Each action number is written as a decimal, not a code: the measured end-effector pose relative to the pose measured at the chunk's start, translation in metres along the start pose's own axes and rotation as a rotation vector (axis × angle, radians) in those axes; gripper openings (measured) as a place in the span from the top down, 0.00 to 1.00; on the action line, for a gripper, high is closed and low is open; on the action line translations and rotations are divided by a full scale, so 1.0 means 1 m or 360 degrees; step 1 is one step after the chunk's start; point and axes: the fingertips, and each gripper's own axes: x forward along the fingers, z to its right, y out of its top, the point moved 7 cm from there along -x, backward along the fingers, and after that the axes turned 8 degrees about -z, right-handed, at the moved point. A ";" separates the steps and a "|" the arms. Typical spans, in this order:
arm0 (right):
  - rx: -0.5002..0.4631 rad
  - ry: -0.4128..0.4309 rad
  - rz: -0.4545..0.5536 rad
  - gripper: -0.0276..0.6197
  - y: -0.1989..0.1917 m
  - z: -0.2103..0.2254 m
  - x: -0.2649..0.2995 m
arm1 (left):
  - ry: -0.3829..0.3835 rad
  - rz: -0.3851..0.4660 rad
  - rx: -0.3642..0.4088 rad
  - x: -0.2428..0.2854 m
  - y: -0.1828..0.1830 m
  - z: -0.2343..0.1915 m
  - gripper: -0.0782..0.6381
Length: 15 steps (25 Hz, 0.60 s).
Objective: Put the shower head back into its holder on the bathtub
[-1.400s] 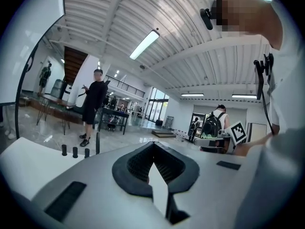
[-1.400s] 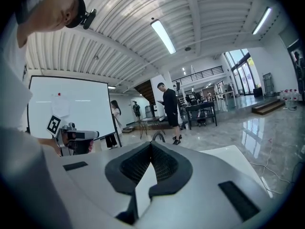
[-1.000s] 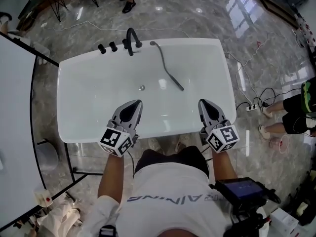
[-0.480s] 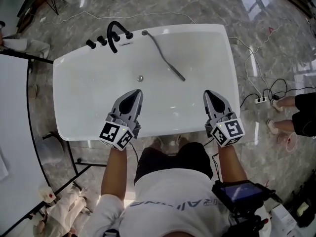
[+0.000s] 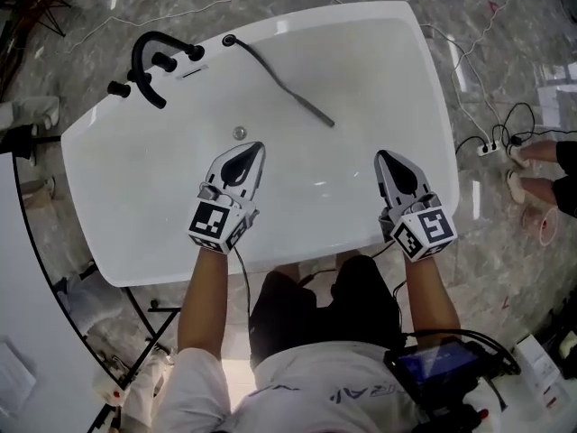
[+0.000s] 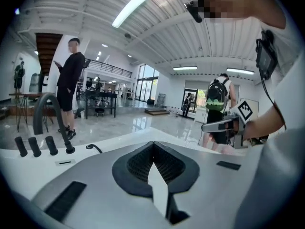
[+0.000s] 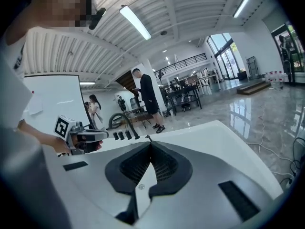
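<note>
The white bathtub (image 5: pixel 117 197) fills the head view. In it lies the dark grey shower head (image 5: pixel 311 111), its hose (image 5: pixel 261 61) running up to a black fitting (image 5: pixel 229 40) on the far rim. Beside that stand the black arched faucet (image 5: pixel 144 48) and knobs (image 5: pixel 117 88). My left gripper (image 5: pixel 256 148) hovers over the basin near the drain (image 5: pixel 239 133), shut and empty. My right gripper (image 5: pixel 382 156) hangs level with it at the right, also shut and empty. Both are well short of the shower head. The left gripper view shows the faucet (image 6: pixel 47 111) and the right gripper (image 6: pixel 224 125).
Cables and a power strip (image 5: pixel 491 149) lie on the marble floor right of the tub, near a person's feet (image 5: pixel 527 165). A black metal frame (image 5: pixel 36 233) stands at the tub's left. A person in black (image 7: pixel 147 101) stands beyond the faucet end.
Both grippers have come down and forward over the basin, and the head view has drawn closer to the tub. The shower head lies where it was.
</note>
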 end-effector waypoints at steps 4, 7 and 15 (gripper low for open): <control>0.0035 -0.0005 -0.0062 0.95 -0.050 0.040 0.027 | -0.0032 -0.0123 0.0088 0.079 -0.050 -0.007 0.87; 0.0017 0.0008 -0.0087 0.95 -0.082 0.064 0.048 | -0.0060 -0.0172 0.0087 0.130 -0.083 -0.006 0.87; -0.0043 0.0035 -0.0131 0.95 -0.140 0.121 0.130 | -0.0055 -0.0263 0.0074 0.234 -0.158 -0.028 0.87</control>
